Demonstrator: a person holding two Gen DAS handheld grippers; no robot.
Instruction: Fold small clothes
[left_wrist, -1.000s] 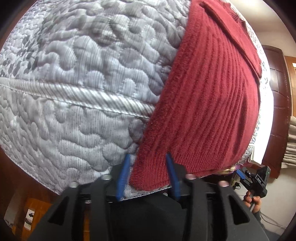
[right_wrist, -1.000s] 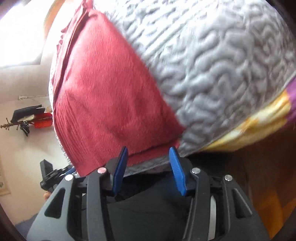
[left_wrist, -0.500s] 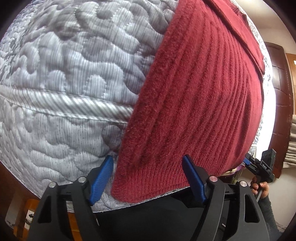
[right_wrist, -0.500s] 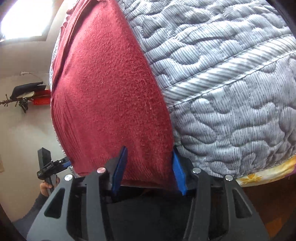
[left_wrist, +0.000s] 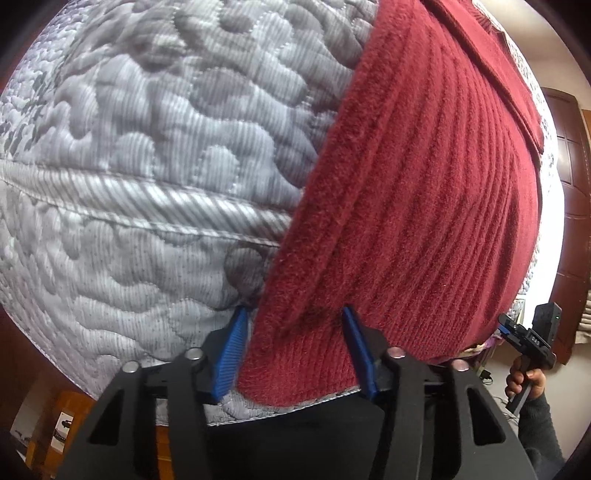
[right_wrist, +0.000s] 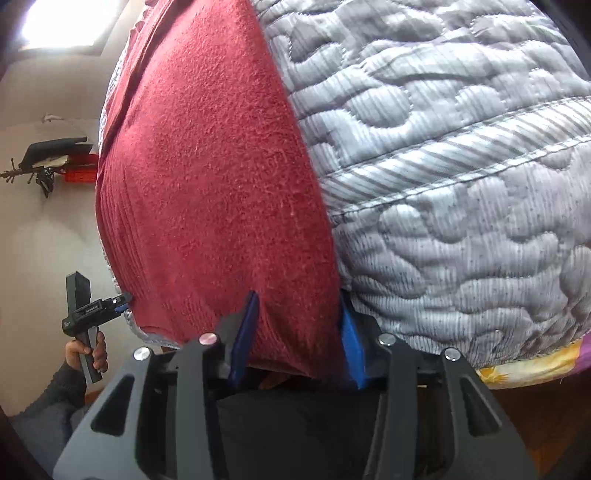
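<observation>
Garment: a dark red ribbed knit sweater (left_wrist: 424, 206) lies flat on grey quilted bedding (left_wrist: 140, 147), filling the frame's right half. Left gripper (left_wrist: 295, 349) straddles its lower-left hem corner, blue fingers spread apart, unclamped. Right gripper (right_wrist: 299, 339) likewise brackets the opposite corner at lower centre, not closed.

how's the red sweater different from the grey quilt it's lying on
The red sweater is plain dark red; the grey quilt is pale grey. The sweater has straight parallel ribs and a fuzzy nap, while the quilt carries wavy stitched swirls and one striped band. The sweater covers only a strip of the quilt, which spreads wide on either side. Shared: both are soft fabric, and each corner of the sweater's near hem sits between a gripper's jaws, left gripper, right gripper.
</observation>
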